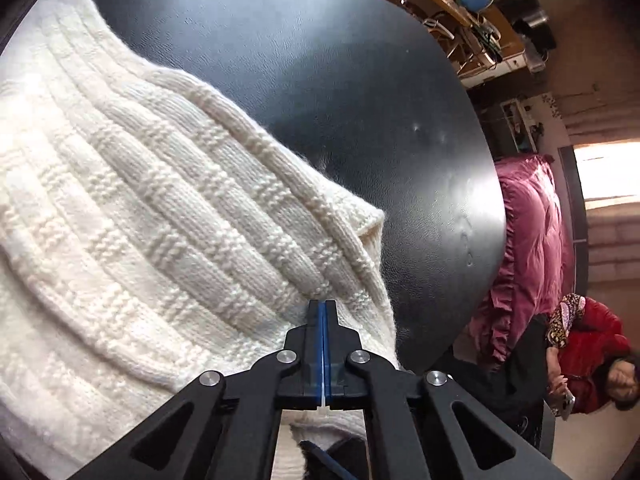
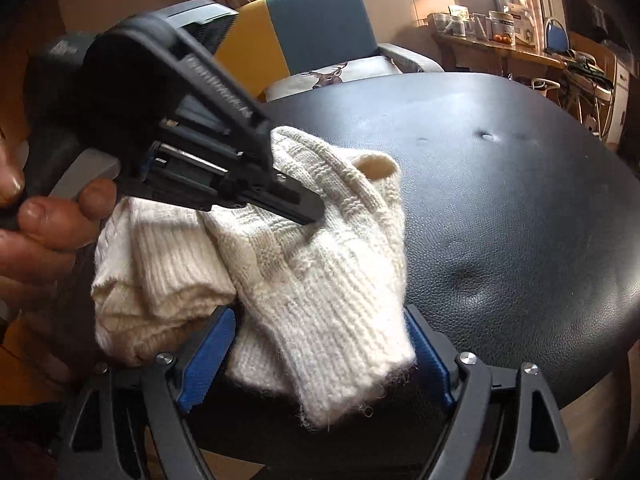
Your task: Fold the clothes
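A cream knit sweater is lying bunched at the near left of the black padded table. The left gripper is pressing its blue-padded fingers together, tips against the knit; whether fabric sits between them I cannot tell. The right gripper is spreading its fingers wide either side of the sweater's near hanging edge, gripping nothing.

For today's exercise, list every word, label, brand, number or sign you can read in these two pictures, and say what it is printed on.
Nothing can be read.
White containers on the wooden shelf: printed labels, too small and blurred.
Left gripper body: pale marking near its rear, blurred.
Cream sweater, black table: no text.
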Available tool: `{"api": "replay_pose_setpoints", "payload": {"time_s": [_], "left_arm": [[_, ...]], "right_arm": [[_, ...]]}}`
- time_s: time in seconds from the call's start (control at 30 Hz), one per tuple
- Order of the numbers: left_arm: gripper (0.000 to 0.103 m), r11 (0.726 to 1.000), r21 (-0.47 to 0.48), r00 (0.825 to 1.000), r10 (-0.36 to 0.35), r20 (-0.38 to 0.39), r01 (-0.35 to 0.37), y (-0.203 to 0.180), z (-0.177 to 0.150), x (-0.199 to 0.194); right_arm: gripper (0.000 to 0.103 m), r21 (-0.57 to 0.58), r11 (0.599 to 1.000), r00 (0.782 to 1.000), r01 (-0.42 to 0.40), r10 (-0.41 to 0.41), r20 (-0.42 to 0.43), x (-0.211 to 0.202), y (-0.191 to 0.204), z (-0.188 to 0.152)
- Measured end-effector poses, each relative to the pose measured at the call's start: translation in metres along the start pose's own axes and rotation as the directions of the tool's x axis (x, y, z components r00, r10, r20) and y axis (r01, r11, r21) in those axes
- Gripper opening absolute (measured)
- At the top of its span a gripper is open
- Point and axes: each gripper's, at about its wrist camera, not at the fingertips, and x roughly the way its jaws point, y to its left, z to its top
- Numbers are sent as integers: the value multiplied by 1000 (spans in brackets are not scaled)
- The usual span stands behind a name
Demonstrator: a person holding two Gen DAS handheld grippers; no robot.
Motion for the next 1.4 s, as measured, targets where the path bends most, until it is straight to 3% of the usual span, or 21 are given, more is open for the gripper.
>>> {"api": "replay_pose_setpoints", "payload": {"time_s": [0.03, 0.1, 0.2, 0.27, 0.33, 0.47, 0.53, 0.57, 0.6, 0.63, 0.67, 0.73, 0.87, 0.97, 1.03, 1.17, 1.27, 1.4], "left_arm": [[0, 999, -2, 999, -52, 17, 52, 4, -2, -10], [0, 997, 35, 997, -67, 46, 65, 2, -7, -25], [5, 997, 67, 998, -41, -45, 44, -5, -9, -16], [16, 998, 57, 994, -25, -103, 31, -9, -10, 0], [33, 1000, 17, 990, -23, -141, 26, -9, -6, 14], [48, 1000, -17, 985, 6, -174, -9, -20, 2, 33], [71, 1000, -6, 983, 8, -183, -9, -26, 6, 36], [71, 1000, -4, 984, 21, -179, -22, -28, 7, 37], [65, 999, 1, 984, 40, -172, -41, -29, 7, 39], [35, 996, 18, 985, 84, -152, -82, -30, 7, 39], [17, 993, 32, 984, 118, -135, -114, -30, 6, 39], [7, 997, -6, 990, 73, -125, -74, -19, 6, 37], [5, 998, -63, 998, -5, -56, 2, -2, 0, 13], [5, 990, -33, 989, -138, 48, 140, 1, -10, -25], [5, 978, 29, 968, -206, 143, 204, 0, -20, -61], [5, 963, 83, 912, -269, 311, 256, 36, -41, -143], [6, 982, 5, 903, -177, 392, 191, 96, -65, -183], [7, 977, -200, 912, 18, 411, 71, 178, -108, -195]], "right_arm": [[85, 25, 1000, 1000, -15, 15, 1, -2, -4, 1], [85, 105, 993, 998, -54, 53, 14, -10, -16, 8], [85, 198, 976, 996, -89, 83, 37, -22, -38, 14], [85, 239, 966, 994, -103, 96, 43, -26, -45, 15], [85, 232, 968, 995, -95, 89, 36, -32, -41, 11], [85, 194, 980, 999, -53, 52, 8, -17, -36, 18], [85, 195, 979, 999, -52, 51, 12, -14, -36, 17], [85, 195, 979, 999, -52, 50, 13, -13, -36, 16], [85, 196, 979, 999, -53, 51, 14, -12, -36, 16], [85, 198, 979, 998, -55, 53, 15, -11, -36, 16], [85, 199, 978, 998, -56, 54, 16, -11, -36, 16], [85, 199, 978, 998, -57, 55, 18, -9, -36, 16], [85, 189, 981, 999, -50, 48, 17, -6, -33, 18], [85, 189, 981, 999, -41, 39, 11, -5, -31, 21], [85, 196, 980, 999, -36, 33, 18, -5, -31, 24], [85, 208, 978, 999, -34, 27, 36, -15, -35, 25], [85, 200, 979, 998, -40, 30, 51, -21, -32, 28], [85, 158, 984, 996, -83, 75, 53, -25, -18, 33]]}}
